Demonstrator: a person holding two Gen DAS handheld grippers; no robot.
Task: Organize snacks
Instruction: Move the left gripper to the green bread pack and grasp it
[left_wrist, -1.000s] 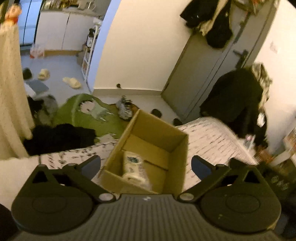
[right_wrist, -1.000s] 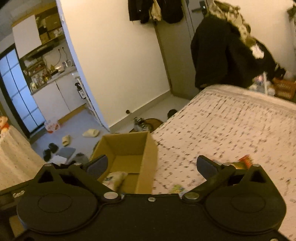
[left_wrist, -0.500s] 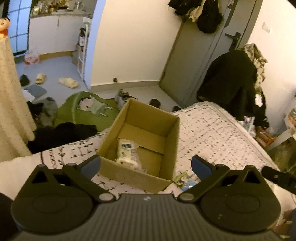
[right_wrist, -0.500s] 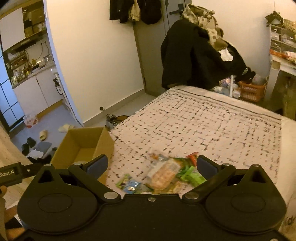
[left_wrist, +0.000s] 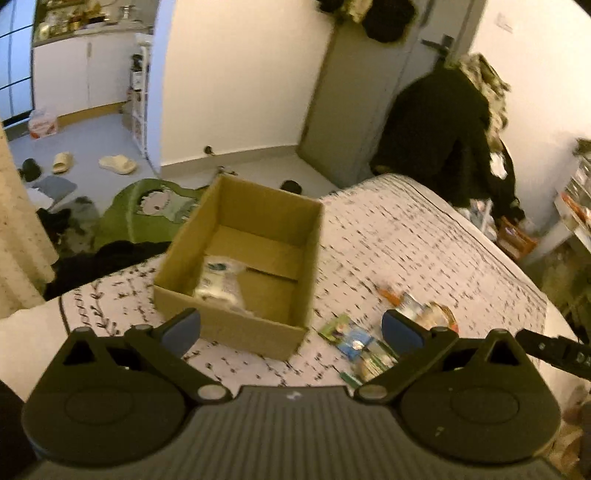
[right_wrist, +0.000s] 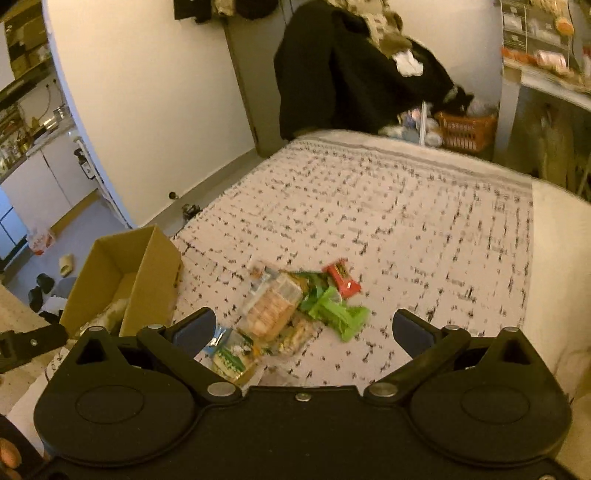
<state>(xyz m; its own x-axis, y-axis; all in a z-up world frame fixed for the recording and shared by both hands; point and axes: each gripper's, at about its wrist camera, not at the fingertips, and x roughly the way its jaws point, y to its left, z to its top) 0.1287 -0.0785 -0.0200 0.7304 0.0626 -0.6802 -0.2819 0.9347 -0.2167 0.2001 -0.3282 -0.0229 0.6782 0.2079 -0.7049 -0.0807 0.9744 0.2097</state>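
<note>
Both black grippers, left (left_wrist: 291, 326) and right (right_wrist: 303, 326), are hovering spread wide and empty above the patterned bedspread (right_wrist: 406, 206), between the brown cardboard box (left_wrist: 255, 229) and the scattered snack packets (right_wrist: 291, 306).

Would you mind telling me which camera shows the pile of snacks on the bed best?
The right wrist view: the snack pile lies whole and centred ahead of the open right claw. In the left wrist view the snacks sit low on the right, partly hidden behind a finger of the left claw.
</note>
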